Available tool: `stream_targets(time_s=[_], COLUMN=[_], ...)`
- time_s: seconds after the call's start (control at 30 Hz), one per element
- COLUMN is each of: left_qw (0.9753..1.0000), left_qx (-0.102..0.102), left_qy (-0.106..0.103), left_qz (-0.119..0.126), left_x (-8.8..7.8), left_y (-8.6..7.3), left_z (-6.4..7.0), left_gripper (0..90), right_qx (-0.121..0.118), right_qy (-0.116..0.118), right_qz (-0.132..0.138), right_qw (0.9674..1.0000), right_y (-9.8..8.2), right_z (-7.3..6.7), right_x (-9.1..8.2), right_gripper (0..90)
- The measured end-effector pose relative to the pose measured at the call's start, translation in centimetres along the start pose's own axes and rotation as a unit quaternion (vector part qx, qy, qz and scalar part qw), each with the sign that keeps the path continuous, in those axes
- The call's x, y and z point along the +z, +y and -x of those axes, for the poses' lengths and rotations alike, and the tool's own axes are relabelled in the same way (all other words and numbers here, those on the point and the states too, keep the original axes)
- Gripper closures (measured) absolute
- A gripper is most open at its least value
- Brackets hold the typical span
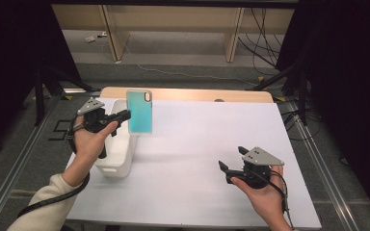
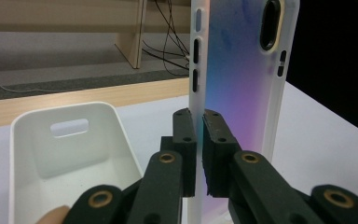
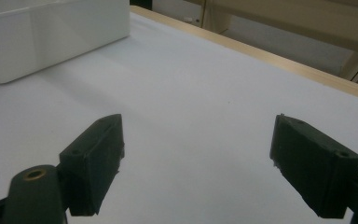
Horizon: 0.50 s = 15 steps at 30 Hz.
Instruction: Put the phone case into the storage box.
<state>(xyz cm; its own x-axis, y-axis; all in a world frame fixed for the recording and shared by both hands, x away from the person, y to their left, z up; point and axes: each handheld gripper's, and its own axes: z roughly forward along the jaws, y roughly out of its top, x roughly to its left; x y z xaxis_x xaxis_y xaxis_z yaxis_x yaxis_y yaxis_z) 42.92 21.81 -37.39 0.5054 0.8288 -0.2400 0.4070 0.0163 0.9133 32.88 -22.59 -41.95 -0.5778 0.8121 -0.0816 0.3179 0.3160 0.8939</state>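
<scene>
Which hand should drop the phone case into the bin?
Left. Its tongs are clamped on the phone case beside the white bin; the right tongs are open, empty, farther off.

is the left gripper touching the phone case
Touching: in the left gripper view the left gripper has both jaws clamped on the edge of the phone case.

Setting: beyond the left gripper [image 1: 123,115], a wooden bench frame [image 1: 173,26] stands on grey carpet [image 1: 183,72] strewn with cables [image 1: 262,33]. Black curtains [image 1: 347,72] flank both sides; metal floor rails [image 1: 14,163] run alongside the white-topped table [image 1: 212,130].
</scene>
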Motion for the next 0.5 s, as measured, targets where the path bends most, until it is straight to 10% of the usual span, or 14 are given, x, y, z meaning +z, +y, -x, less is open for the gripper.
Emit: stream_targets(time_s=[0.5], left_qw=[0.9999], left_qx=[0.005], left_qy=[0.011], left_qz=[0.003], left_x=[-0.5], left_y=[0.5], left_z=[-1.1], left_gripper=[84.8], right_qx=[0.005], right_qy=[0.001], right_qz=[0.001], right_qw=[1.0000], right_y=[0.0], right_z=[-0.1], right_x=[-0.2], right_gripper=[18.6])
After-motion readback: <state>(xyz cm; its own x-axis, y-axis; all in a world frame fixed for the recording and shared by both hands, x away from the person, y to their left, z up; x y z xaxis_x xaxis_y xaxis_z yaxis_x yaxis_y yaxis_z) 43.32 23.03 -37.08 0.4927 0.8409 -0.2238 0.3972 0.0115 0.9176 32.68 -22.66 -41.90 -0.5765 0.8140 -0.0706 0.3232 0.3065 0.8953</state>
